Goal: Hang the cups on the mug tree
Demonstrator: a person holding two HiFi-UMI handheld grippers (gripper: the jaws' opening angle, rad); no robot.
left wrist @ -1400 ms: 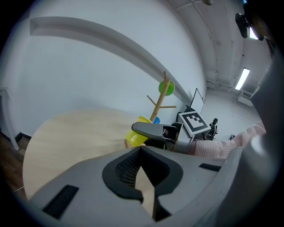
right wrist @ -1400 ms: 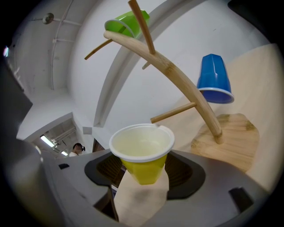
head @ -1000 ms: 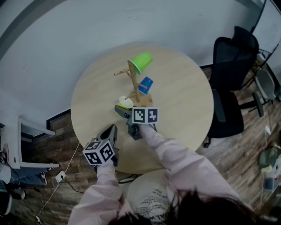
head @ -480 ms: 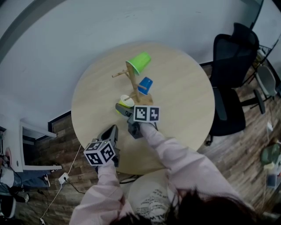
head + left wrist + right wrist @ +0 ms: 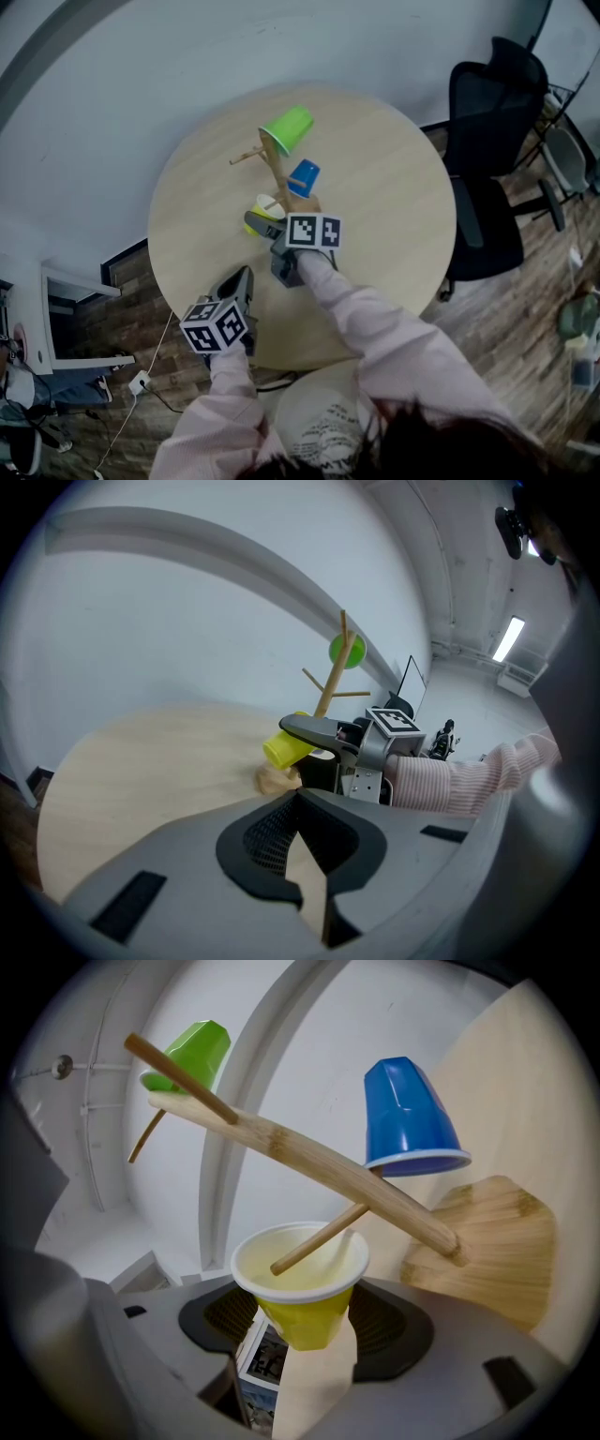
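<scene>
A wooden mug tree (image 5: 274,169) stands on the round table (image 5: 394,216). A green cup (image 5: 286,129) hangs at its top and a blue cup (image 5: 303,176) lower down. My right gripper (image 5: 255,223) is shut on a yellow cup (image 5: 267,208) just left of the trunk. In the right gripper view the yellow cup (image 5: 300,1288) sits between the jaws, mouth toward the tree, with a peg (image 5: 314,1241) reaching into it. The blue cup (image 5: 408,1119) and green cup (image 5: 192,1054) hang beyond it. My left gripper (image 5: 242,277) rests shut and empty near the table's front edge.
A black office chair (image 5: 497,141) stands right of the table. A white shelf (image 5: 56,309) and a cable with a plug block (image 5: 141,380) lie on the wooden floor at the left. From the left gripper view the tree (image 5: 328,686) rises behind the right gripper (image 5: 323,733).
The right gripper has carried the yellow cup slightly closer to the tree's trunk. The left gripper has stayed where it was.
</scene>
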